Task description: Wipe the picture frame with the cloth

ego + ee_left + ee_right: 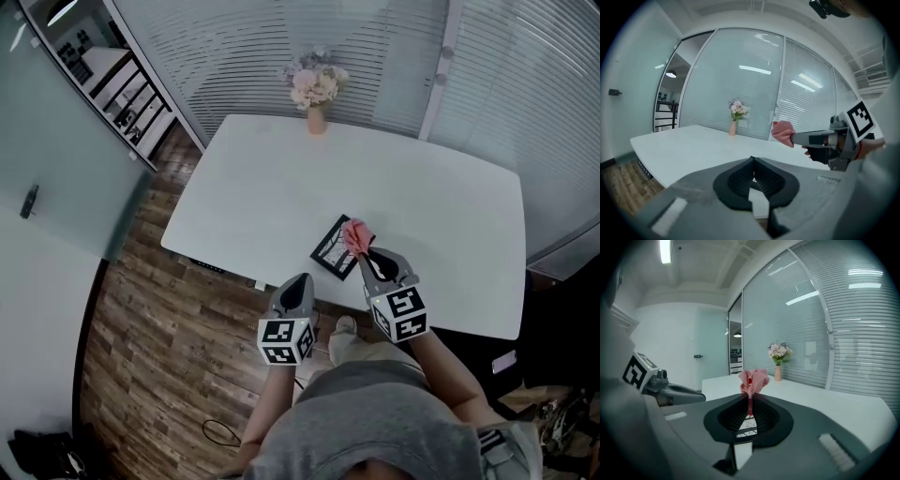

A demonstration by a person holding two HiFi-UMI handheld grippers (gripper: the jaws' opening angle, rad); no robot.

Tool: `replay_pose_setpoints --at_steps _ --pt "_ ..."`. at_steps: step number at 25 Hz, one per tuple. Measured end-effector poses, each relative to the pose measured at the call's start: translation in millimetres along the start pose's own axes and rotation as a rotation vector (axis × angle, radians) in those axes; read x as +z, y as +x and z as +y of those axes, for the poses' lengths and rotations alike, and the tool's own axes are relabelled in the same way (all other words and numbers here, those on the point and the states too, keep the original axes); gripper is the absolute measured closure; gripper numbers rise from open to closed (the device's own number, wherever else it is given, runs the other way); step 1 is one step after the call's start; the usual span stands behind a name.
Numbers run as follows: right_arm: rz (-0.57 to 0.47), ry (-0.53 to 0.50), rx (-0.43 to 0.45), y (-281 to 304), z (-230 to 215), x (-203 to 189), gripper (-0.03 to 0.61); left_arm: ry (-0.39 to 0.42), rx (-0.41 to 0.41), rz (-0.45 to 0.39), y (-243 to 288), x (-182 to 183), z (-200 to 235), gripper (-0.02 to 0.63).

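Observation:
A black picture frame [332, 247] lies flat near the front edge of the white table [281, 197]. My right gripper [361, 251] is shut on a bunched pink cloth [356, 234], which hangs just above the frame's right end. In the right gripper view the cloth [753, 379] sticks up from the closed jaws, and part of the frame [745, 426] shows below them. My left gripper [302, 280] is shut and empty, held off the table's front edge, left of the frame. The left gripper view shows the right gripper [793, 138] with the cloth [783, 132].
A vase of flowers [316, 89] stands at the table's far edge. Glass walls with blinds run behind the table. Wooden floor [159, 319] lies to the left. The person's body is close against the front edge.

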State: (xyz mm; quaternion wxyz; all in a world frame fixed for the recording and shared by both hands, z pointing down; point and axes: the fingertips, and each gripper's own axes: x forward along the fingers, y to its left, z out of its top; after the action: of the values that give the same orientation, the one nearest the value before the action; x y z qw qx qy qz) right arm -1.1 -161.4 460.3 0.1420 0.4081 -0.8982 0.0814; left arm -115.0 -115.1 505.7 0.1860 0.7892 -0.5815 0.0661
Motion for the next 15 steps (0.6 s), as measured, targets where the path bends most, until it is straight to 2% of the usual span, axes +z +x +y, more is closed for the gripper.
replay_pose_setpoints --at_steps 12,15 --pt "0.119 -0.027 -0.018 64 -34 -24 0.549 -0.008 -0.044 0.106 56 -16 23 0.614" --pt "0.155 -0.035 -0.023 77 -40 -35 0.549 -0.005 -0.065 0.139 66 -22 25 0.594"
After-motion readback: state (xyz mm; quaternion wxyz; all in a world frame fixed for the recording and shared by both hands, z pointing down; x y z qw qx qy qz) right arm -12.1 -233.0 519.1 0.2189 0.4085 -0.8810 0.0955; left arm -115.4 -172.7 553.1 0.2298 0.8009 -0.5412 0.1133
